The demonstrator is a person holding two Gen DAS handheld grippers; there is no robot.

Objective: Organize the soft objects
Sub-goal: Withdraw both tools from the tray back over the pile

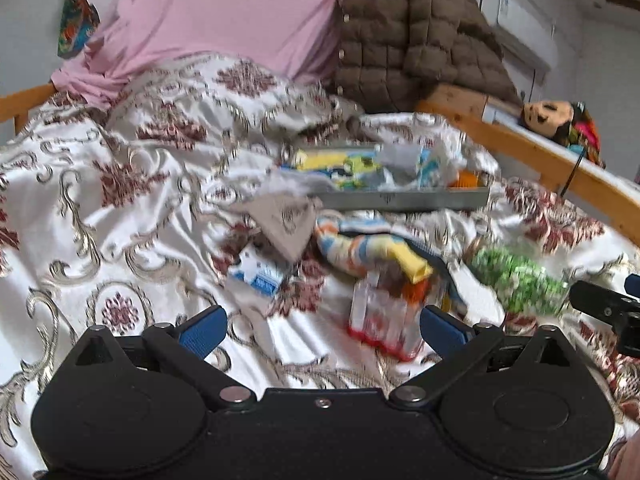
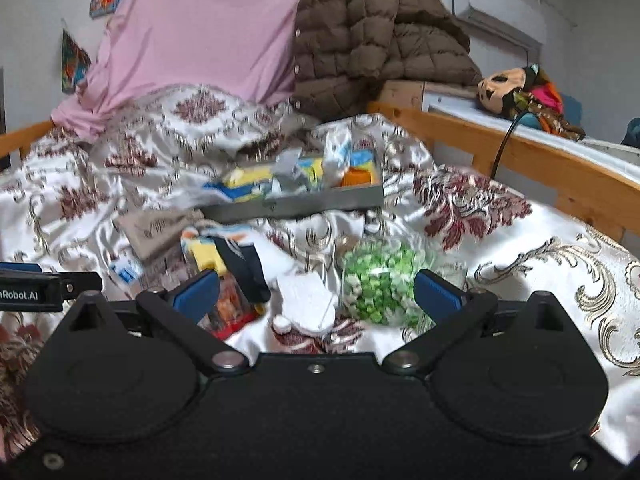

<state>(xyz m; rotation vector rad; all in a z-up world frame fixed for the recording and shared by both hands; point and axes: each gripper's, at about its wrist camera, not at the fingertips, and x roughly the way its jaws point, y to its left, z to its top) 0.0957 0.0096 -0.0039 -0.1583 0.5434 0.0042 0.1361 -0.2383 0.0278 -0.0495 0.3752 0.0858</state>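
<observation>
A grey tray (image 1: 404,199) (image 2: 296,201) holding several colourful soft items lies on the patterned bedspread (image 1: 100,208). In front of it are a striped sock (image 1: 352,246), a yellow piece (image 1: 414,266), a grey cloth (image 1: 286,220), a clear red-based pack (image 1: 384,316) and a green-speckled bag (image 1: 516,276) (image 2: 380,284). A white soft piece (image 2: 308,304) lies beside the bag. My left gripper (image 1: 323,326) is open just short of the clear pack. My right gripper (image 2: 316,294) is open, with the white piece and green bag between its fingers' line.
A pink cloth (image 1: 224,12) and a brown quilted jacket (image 1: 412,32) are piled at the head of the bed. A wooden bed rail (image 2: 520,160) runs along the right, with a doll (image 2: 516,88) on the ledge behind it.
</observation>
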